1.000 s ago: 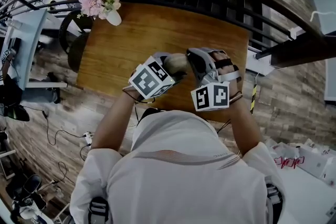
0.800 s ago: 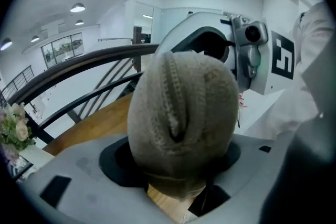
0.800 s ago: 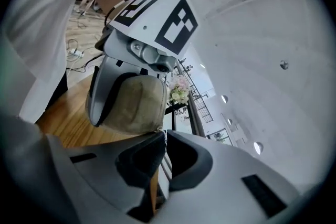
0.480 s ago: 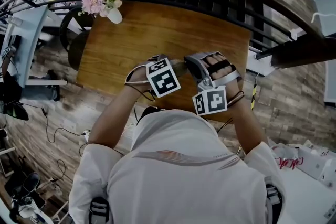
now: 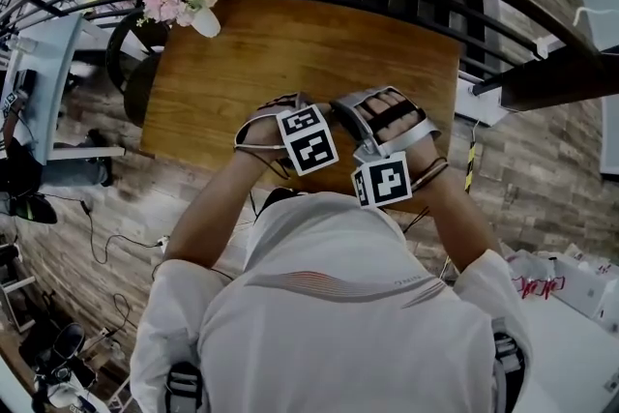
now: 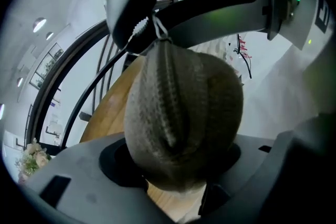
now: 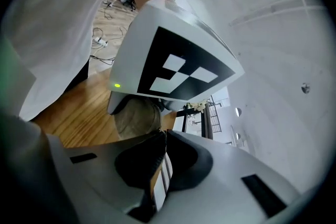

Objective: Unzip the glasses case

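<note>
Left gripper view: left gripper (image 6: pixel 178 186) jaws, spread wide, clamp the grey glasses case (image 6: pixel 184 118) above the wooden surface (image 5: pixel 290 53). Right gripper (image 7: pixel 161 139) jaws, pressed together, pinch the zip pull (image 6: pixel 159 29). Zip looks closed; next, draw the pull steadily along the seam.

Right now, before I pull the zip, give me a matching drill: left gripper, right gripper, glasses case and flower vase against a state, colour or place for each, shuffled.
Things:
1. left gripper
2. right gripper
3. glasses case
4. flower vase

Descriptions:
a. far left corner of the table
b. fingers shut on the zipper pull
c. grey-brown woven fabric
d. fingers clamped on the case

Pairs: 1-d, 2-b, 3-c, 4-a.
</note>
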A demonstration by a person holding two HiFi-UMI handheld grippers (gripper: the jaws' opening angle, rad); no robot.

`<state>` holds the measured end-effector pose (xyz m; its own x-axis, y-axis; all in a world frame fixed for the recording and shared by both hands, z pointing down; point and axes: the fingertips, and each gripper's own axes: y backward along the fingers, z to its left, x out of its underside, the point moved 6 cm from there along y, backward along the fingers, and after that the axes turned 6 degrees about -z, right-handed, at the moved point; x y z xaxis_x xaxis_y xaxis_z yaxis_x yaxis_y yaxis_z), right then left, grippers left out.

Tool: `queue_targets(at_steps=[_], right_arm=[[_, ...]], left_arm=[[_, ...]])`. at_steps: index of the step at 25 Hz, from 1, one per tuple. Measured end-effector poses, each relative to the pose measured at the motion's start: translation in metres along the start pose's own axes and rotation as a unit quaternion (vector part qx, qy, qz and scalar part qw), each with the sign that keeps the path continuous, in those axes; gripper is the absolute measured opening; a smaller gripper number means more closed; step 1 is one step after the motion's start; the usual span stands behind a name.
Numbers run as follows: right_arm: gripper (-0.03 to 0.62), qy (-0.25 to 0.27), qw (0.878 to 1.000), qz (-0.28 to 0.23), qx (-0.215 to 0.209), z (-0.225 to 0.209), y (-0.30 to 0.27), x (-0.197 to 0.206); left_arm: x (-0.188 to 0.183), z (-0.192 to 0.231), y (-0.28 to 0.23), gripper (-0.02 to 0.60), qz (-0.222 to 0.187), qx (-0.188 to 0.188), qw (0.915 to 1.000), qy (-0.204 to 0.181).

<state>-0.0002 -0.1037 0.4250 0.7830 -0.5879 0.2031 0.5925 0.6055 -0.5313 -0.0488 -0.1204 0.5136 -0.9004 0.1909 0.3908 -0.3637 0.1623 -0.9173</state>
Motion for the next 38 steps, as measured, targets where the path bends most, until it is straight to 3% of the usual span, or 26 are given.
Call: queue_targets(at_steps=[3,5,8,11,16,19,24,30,38], right_arm=[[0.057,0.007,1.000,0.001,0.000,0.003,0.002,-0.001],[0.057,-0.003,1.000,0.007,0.002,-0.002,0.003,0.000],[0.073,-0.033,0.999,0.020,0.014,-0.019,0.008,-0.002],[0.136,-0.073,0.996,0.015,0.049,-0.039,0.021,0.001],[0.148,-0.162,0.980,0.044,0.104,-0.056,0.041,0.036],[0.117,-0.240,0.960,0.054,0.136,-0.057,0.048,0.061],[0.089,-0.345,0.920,0.060,0.177,-0.053,0.062,0.091],[0.083,-0.388,0.903,0.057,0.177,-0.044,0.063,0.101],[0.057,-0.480,0.853,0.032,0.202,-0.039,0.068,0.111]], left_arm=[[0.000,-0.002,-0.003,0.293,-0.004,-0.006,1.0000,-0.004],[-0.003,0.000,0.000,0.293,-0.029,-0.016,0.9995,-0.001],[-0.010,0.008,0.010,0.293,-0.097,-0.050,0.9940,0.007],[-0.023,0.012,0.027,0.293,-0.171,-0.082,0.9814,0.029],[-0.035,0.023,0.057,0.293,-0.269,-0.112,0.9534,0.078],[-0.038,0.029,0.078,0.293,-0.315,-0.142,0.9343,0.087],[-0.048,0.036,0.121,0.293,-0.401,-0.184,0.8915,0.102],[-0.048,0.043,0.153,0.293,-0.455,-0.225,0.8554,0.105],[-0.025,0.052,0.166,0.293,-0.503,-0.239,0.8122,0.175]])
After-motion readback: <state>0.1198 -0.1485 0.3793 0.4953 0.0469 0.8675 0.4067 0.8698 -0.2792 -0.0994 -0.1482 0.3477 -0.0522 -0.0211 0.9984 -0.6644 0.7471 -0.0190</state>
